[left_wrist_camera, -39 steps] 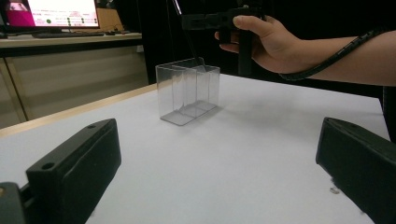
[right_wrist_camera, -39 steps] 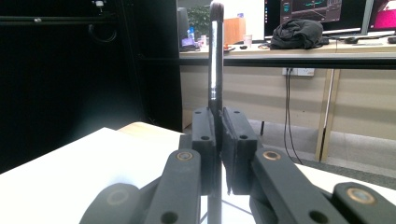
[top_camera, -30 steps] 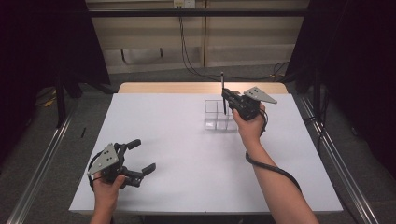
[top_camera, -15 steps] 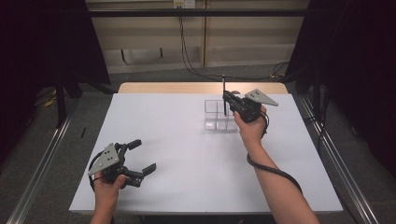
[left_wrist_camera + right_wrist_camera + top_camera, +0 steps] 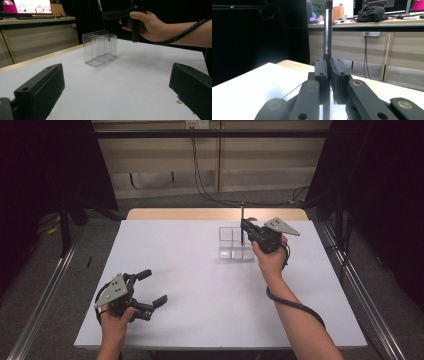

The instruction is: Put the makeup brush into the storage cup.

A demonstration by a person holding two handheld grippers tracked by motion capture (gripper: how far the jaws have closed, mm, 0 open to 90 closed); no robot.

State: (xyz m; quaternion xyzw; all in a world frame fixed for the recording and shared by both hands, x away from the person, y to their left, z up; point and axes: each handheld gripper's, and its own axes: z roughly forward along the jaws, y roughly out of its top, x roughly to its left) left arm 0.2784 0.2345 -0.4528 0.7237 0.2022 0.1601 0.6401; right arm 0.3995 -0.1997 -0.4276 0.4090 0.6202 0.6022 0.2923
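White table (image 5: 200, 270) fills the scene. Far right on it stands a clear divided box (image 5: 234, 242). Over it the right gripper (image 5: 246, 226) pinches a thin black rod (image 5: 242, 220) upright — tip dipping into the box. Near left, the left gripper (image 5: 152, 287) rests with jaws spread — holding nothing.

Thin black pen (image 5: 242, 222) upright, tip inside clear divided box (image 5: 231, 243) (far table side)
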